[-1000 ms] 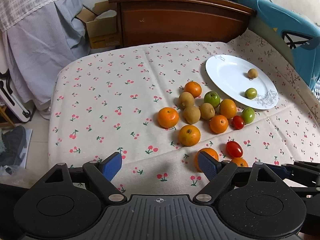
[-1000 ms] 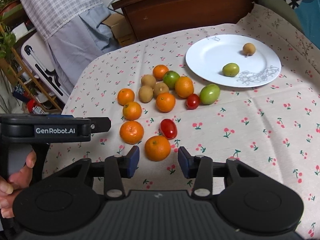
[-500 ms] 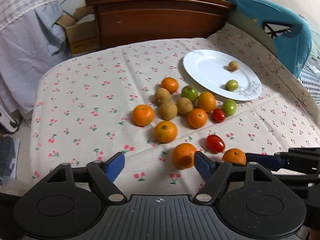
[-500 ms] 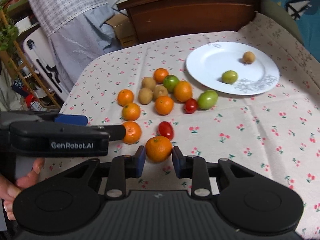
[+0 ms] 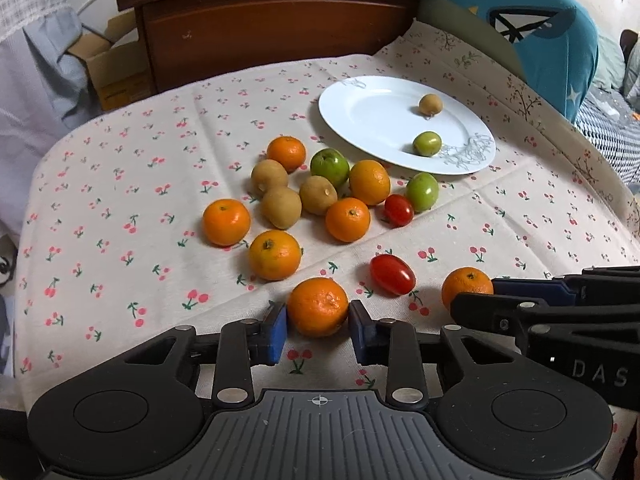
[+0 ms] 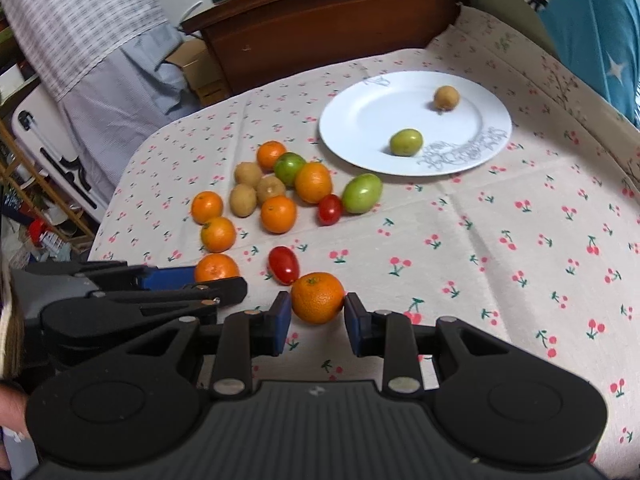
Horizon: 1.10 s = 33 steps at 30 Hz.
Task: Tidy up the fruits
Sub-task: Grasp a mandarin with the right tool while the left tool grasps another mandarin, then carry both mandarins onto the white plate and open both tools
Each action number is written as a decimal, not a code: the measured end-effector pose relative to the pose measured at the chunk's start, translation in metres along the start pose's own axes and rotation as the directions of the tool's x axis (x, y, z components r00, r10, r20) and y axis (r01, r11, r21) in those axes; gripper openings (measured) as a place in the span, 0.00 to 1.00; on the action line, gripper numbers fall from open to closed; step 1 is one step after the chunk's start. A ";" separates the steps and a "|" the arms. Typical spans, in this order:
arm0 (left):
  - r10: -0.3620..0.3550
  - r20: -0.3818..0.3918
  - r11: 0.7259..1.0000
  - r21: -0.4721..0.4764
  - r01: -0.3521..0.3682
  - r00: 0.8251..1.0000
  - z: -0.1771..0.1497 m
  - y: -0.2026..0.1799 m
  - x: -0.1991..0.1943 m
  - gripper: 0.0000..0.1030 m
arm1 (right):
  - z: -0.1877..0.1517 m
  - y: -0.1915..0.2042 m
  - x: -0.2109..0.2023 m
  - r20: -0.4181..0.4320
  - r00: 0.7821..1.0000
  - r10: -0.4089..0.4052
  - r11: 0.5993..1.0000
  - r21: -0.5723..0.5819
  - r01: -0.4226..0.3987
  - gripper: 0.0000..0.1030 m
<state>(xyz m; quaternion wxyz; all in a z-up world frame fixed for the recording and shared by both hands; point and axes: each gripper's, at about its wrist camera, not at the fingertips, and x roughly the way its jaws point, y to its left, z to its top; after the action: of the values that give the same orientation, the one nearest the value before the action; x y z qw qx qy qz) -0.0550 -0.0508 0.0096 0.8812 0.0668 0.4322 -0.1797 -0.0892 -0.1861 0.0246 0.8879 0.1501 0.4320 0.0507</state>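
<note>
My left gripper (image 5: 318,328) is shut on an orange tangerine (image 5: 318,306) at the near edge of the cherry-print cloth. My right gripper (image 6: 316,322) is shut on another tangerine (image 6: 317,297); it also shows in the left wrist view (image 5: 466,286). A red tomato (image 5: 392,274) lies between the two. Further back lies a cluster of tangerines, brown fruits (image 5: 280,207), green fruits (image 5: 330,167) and a small red tomato (image 5: 399,209). A white plate (image 5: 372,116) at the back right holds one green fruit (image 5: 427,143) and one brown fruit (image 5: 430,103).
A wooden headboard (image 5: 276,16) stands behind the table, with a cardboard box (image 5: 116,76) to its left. A blue chair (image 5: 548,40) is at the right edge. Clothes hang at the left (image 6: 100,40).
Both grippers moved forward and closed. The left jaws, wide open before, now clamp a tangerine; the right jaws narrowed onto theirs.
</note>
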 end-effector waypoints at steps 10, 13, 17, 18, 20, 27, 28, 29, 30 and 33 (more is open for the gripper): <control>-0.021 0.073 0.998 -0.059 0.025 0.997 0.008 0.009 -0.021 0.29 | 0.007 -0.007 -0.008 0.042 0.999 0.029 0.999 0.043 -0.031 0.28; -0.024 0.108 0.997 -0.067 0.032 0.994 0.014 0.011 -0.027 0.29 | 0.013 -0.011 -0.014 0.071 0.996 0.046 0.997 0.065 -0.051 0.28; -0.049 0.145 0.996 -0.073 0.060 0.988 0.026 0.012 -0.032 0.29 | 0.024 -0.015 -0.022 0.119 0.991 0.065 0.994 0.080 -0.075 0.28; -0.052 0.153 0.995 -0.072 0.063 0.987 0.029 0.012 -0.033 0.29 | 0.028 -0.016 -0.024 0.129 0.989 0.071 0.993 0.083 -0.082 0.28; -0.062 0.163 0.995 -0.072 0.074 0.985 0.035 0.012 -0.034 0.29 | 0.034 -0.017 -0.028 0.150 0.986 0.071 0.993 0.081 -0.084 0.28; -0.084 0.189 0.994 -0.050 0.096 0.978 0.063 0.009 -0.027 0.29 | 0.064 -0.027 -0.033 0.208 0.976 0.063 0.997 0.040 -0.073 0.28; -0.089 0.189 0.994 -0.047 0.099 0.978 0.067 0.008 -0.025 0.29 | 0.068 -0.029 -0.033 0.210 0.976 0.059 0.997 0.038 -0.069 0.28; -0.091 0.189 0.994 -0.041 0.101 0.978 0.071 0.007 -0.022 0.29 | 0.072 -0.032 -0.031 0.212 0.976 0.054 0.997 0.040 -0.064 0.28; -0.092 0.189 0.994 -0.034 0.100 0.978 0.074 0.005 -0.020 0.29 | 0.076 -0.036 -0.030 0.213 0.976 0.048 0.997 0.046 -0.059 0.28; -0.101 0.186 0.994 -0.017 0.106 0.977 0.084 0.002 -0.012 0.29 | 0.088 -0.047 -0.025 0.214 0.976 0.038 0.995 0.078 -0.055 0.28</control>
<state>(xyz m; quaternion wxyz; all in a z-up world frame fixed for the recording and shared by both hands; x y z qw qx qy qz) 0.0007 -0.0686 0.0711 0.9077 0.0155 0.3537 -0.2250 -0.0379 -0.2561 0.0793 0.9204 0.2017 0.3328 0.0370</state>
